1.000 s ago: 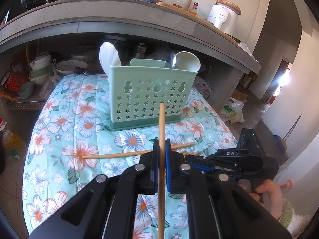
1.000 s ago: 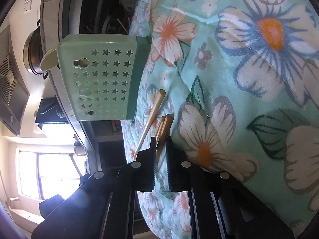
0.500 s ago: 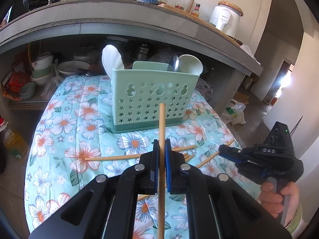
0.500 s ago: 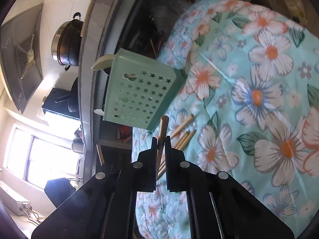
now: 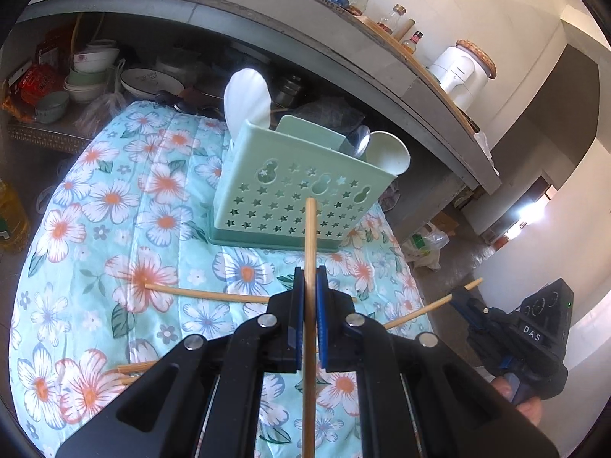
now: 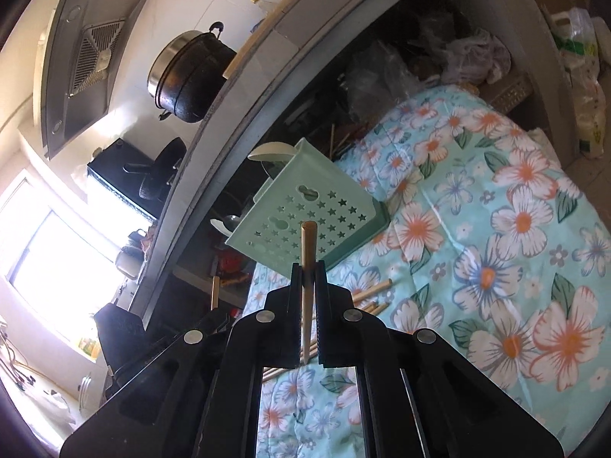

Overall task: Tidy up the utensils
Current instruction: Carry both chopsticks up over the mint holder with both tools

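Observation:
A mint green utensil caddy [image 5: 301, 194] with star holes stands on the flowered cloth, with white spoons [image 5: 246, 101] and a metal spoon in it. My left gripper [image 5: 310, 282] is shut on a wooden chopstick [image 5: 310, 236] that points up toward the caddy. Off the table's right edge, my right gripper [image 5: 460, 297] holds another chopstick [image 5: 424, 311] in the air. In the right wrist view, that gripper [image 6: 307, 273] is shut on its chopstick [image 6: 307, 244], with the caddy [image 6: 305, 210] just beyond. Loose chopsticks [image 5: 206, 294] [image 6: 372, 292] lie on the cloth.
The table with the flowered cloth [image 5: 114, 206] sits in front of a concrete counter [image 5: 267, 11] with bowls and plates [image 5: 91, 76] stored under it. A black pot [image 6: 187, 76] and bottles stand on the counter. A person's hand [image 5: 523, 400] grips the right tool.
My right gripper closed on a chopstick, lifted it off the cloth and rolled toward upright. My left gripper rolled and shifted a little, still holding its chopstick.

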Motion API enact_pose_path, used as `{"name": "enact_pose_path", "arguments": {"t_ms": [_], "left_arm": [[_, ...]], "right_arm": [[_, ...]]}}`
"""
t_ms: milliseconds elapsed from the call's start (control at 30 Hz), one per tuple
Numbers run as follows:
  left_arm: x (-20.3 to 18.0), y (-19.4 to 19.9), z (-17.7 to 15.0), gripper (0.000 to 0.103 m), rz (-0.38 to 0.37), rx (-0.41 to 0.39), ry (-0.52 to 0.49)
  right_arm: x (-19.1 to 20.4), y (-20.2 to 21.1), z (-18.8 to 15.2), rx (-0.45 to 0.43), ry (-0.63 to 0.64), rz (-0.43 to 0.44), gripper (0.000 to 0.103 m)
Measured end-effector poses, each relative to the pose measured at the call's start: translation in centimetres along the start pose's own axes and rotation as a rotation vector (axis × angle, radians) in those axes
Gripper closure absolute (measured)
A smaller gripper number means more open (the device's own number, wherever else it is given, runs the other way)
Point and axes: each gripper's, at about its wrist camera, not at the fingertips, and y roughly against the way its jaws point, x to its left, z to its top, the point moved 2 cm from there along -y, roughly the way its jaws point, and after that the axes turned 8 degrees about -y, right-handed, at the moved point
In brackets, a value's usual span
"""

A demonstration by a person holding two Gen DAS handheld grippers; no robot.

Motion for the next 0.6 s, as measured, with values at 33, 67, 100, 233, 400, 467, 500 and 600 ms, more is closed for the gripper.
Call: {"name": "enact_pose_path", "arguments": {"t_ms": [33, 67, 100, 233, 400, 467, 500, 600], "left_arm": [[0.1, 0.0, 0.1, 0.098, -0.004, 0.000, 0.006], [0.3, 0.0, 0.1, 0.098, -0.009, 0.001, 0.017], [0.6, 0.0, 0.1, 0.098, -0.014, 0.003, 0.032], [1.8, -0.6, 0.1, 0.098, -0.021, 0.017, 0.090], [2.4, -0.8, 0.0, 0.098, -0.027, 0.025, 0.130], [2.0, -0.4, 0.2, 0.098, -0.024, 0.011, 0.108], [1.8, -0.2, 0.3, 0.098, -0.020, 0.003, 0.094], [0.9, 1.0, 1.2, 0.098, -0.019, -0.033, 0.048]], "right_arm": [[0.2, 0.3, 0.2, -0.011, 0.012, -0.001, 0.099], [0.4, 0.6, 0.4, -0.024, 0.025, -0.001, 0.099], [0.6, 0.8, 0.5, -0.034, 0.037, 0.002, 0.099], [1.2, 1.4, 0.7, -0.066, 0.083, -0.002, 0.099], [1.5, 1.8, 0.9, -0.072, 0.106, 0.013, 0.099], [1.6, 2.1, 1.1, -0.073, 0.108, 0.037, 0.099], [1.7, 2.3, 1.3, -0.078, 0.108, 0.048, 0.099], [2.0, 3.1, 1.9, -0.096, 0.112, 0.083, 0.099]]}}
